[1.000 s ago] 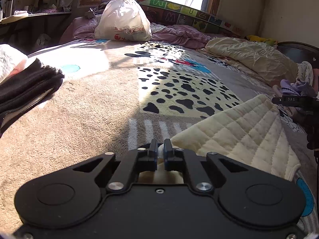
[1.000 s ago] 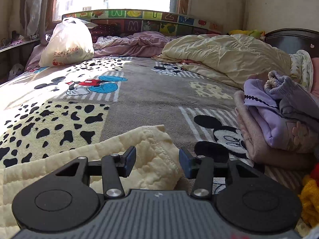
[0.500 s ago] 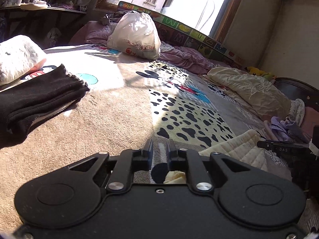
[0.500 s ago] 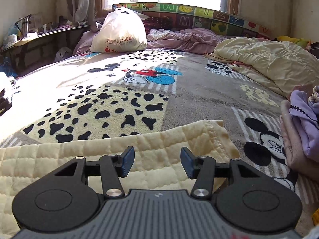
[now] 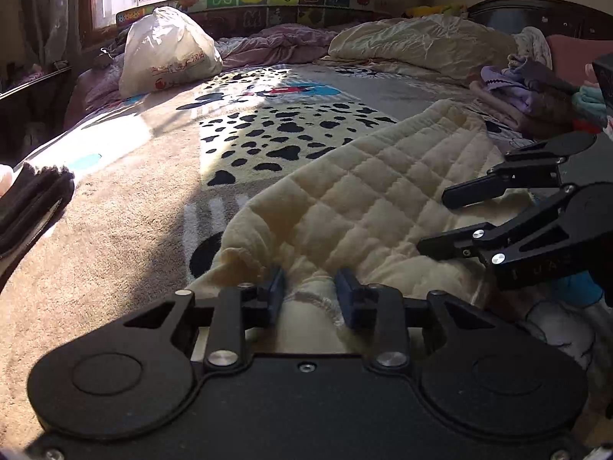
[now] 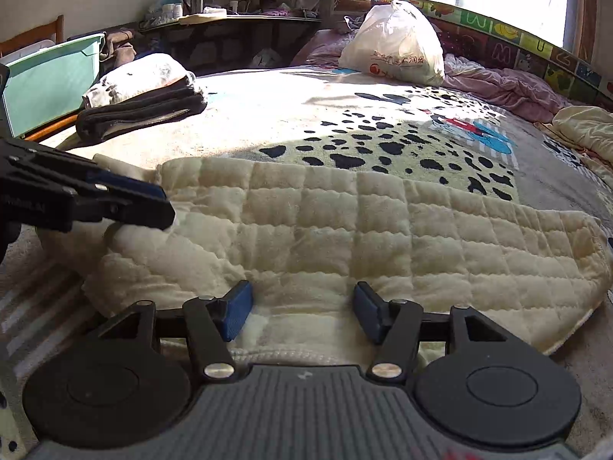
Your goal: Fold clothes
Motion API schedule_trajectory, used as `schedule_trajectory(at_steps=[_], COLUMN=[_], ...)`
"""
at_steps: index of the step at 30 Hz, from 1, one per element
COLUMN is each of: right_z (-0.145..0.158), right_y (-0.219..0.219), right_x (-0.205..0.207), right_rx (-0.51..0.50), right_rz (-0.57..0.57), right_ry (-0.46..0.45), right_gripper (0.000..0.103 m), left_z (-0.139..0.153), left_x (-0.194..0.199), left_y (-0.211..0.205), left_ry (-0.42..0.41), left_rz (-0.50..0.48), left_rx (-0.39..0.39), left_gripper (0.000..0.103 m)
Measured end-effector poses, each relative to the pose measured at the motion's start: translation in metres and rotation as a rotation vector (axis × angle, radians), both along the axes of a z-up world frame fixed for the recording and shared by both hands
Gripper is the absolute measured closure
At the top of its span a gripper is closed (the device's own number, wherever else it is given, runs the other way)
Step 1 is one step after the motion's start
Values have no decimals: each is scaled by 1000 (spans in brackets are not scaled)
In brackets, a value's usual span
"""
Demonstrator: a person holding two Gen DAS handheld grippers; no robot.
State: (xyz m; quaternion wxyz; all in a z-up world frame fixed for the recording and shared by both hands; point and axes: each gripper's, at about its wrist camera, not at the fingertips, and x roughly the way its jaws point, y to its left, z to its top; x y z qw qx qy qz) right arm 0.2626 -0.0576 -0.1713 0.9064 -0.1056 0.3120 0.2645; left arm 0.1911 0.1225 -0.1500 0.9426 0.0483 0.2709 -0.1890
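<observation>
The bed's plush spotted cartoon-print blanket gives me a broad flat surface for folding. On it lies the cream quilted fleece garment, spread flat and doubled along its near edge. My right gripper and left gripper both have their fingers apart and opening, cloth between them but unpinched, likely letting the fold settle.
</observation>
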Motion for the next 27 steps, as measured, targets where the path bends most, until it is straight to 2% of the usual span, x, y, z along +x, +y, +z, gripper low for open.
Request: schedule_trajectory(at_steps=[2,4,5,6,7,9,10,11,14,16,18,20,23,27], right_z=[13,25,20,12,1,10,19,28,25,10,-6,-22,-47,-58], right_y=[0,-9,-12,-11,-17,-32,-43,-55,-103,-143,-177,-203,-234,-257], right_x=[-7,-21,-18,-11,-2,-1,-8,-14,-26,-38,-56,-72,-100,-116], right_rx=[-25,13,-15,-67,-66,28,83,137,279,394,465,510,630,736], right_rz=[-7,-5,0,4,8,-43,-87,-129,-251,-352,-436,-473,-433,-368], right_ry=[-27,-99,-83,-22,42,44,4,-32,26,109,154,201,222,246], right_gripper=[45,44,41,39,37,43,45,44,40,40,40,39,39,40], left_z=[14,-1,-16,-15,-9,11,21,27,31,28,24,17,2,-24], left_x=[-9,-4,-3,-3,-3,-15,-24,-30,-51,-67,-82,-93,-98,-97], left_y=[-5,-20,-28,-26,-21,-4,5,13,30,36,39,40,43,54], left_ry=[-52,44,33,47,72,34,-2,3,70,118,173,224,282,335], left_rz=[-38,-29,-13,18,53,123,171,224,311,368,415,468,560,674], left_rx=[-56,38,104,70,12,-139,-207,-261,-427,-512,-605,-682,-788,-1000], left_gripper=[73,68,68,68,68,66,59,58,58,58,58,58,56,55])
